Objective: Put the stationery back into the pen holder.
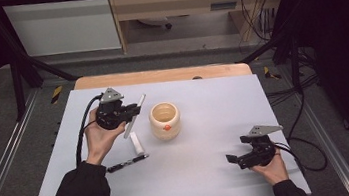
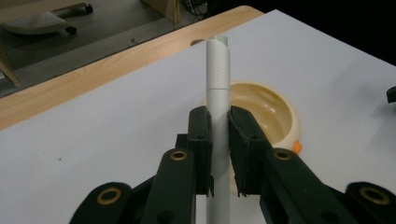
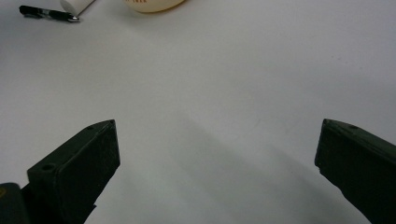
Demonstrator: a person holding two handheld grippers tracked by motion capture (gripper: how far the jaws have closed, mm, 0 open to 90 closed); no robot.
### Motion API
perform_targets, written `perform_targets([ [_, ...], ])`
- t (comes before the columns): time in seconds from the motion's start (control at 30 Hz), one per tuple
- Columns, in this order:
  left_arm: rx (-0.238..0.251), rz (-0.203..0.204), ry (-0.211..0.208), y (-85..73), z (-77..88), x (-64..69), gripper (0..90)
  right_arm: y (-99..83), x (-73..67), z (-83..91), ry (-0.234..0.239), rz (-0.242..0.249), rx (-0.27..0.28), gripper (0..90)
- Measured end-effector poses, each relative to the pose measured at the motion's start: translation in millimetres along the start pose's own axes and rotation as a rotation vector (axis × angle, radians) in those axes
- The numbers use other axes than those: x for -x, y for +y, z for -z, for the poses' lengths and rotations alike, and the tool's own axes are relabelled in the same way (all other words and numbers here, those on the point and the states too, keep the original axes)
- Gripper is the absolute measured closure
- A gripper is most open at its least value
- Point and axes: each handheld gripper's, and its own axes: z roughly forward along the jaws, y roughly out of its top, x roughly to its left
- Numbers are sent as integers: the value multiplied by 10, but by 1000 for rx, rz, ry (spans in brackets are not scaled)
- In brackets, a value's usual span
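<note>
So the left gripper (image 1: 132,109) has its jaws clamped on a long white pen (image 1: 135,115), squeezing the barrel from both sides around its middle. In the left gripper view the white pen (image 2: 218,107) runs straight up between the two black pads (image 2: 201,140), with the capped end poking well past the tips and the lower end dropping out of frame at the bottom. From the high view that pen is tilted, top end leaning away from the person, and it sits just to the left of a cream-coloured cup (image 1: 165,121) with a little orange dot on its front. The cup stands upright near the middle of the white table (image 1: 213,103), open at the top, and in the left gripper view the cup (image 2: 266,109) is right behind the pen. Below the left gripper there's a short white cap or tube (image 1: 137,143) lying flat on the table, and just beneath that a black pen (image 1: 127,162) lying nearly level. The right gripper (image 1: 237,159) is way over at the lower right of the table, well apart from all of it, jaws spread wide with nothing in them. The right gripper view backs that up: bare table between the two jaws, with the black pen (image 3: 46,13) up in the far corner.
</note>
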Motion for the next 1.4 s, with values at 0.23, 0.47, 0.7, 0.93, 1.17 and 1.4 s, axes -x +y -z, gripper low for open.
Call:
perform_targets([
  [0.23, 28, -11, -5, 148, -67, 117, 787, 0, -2, 3, 0, -1, 3, 7],
  [0.47, 56, -16, -18, 281, -148, 207, 787, 0, -2, 3, 0, 0, 2, 7],
  [0.7, 67, -16, -23, 378, -281, 279, 787, 1, -3, 8, 1, -1, 5, 7],
  [0.93, 80, -19, -23, 466, -397, 310, 786, 2, -1, 8, 4, 1, 10, 7],
  [1.17, 86, -17, -20, 527, -536, 343, 786, -1, -4, 4, 6, -1, 6, 7],
  [1.4, 83, -18, -23, 555, -688, 361, 786, -2, -1, -1, 4, 5, 5, 7],
])
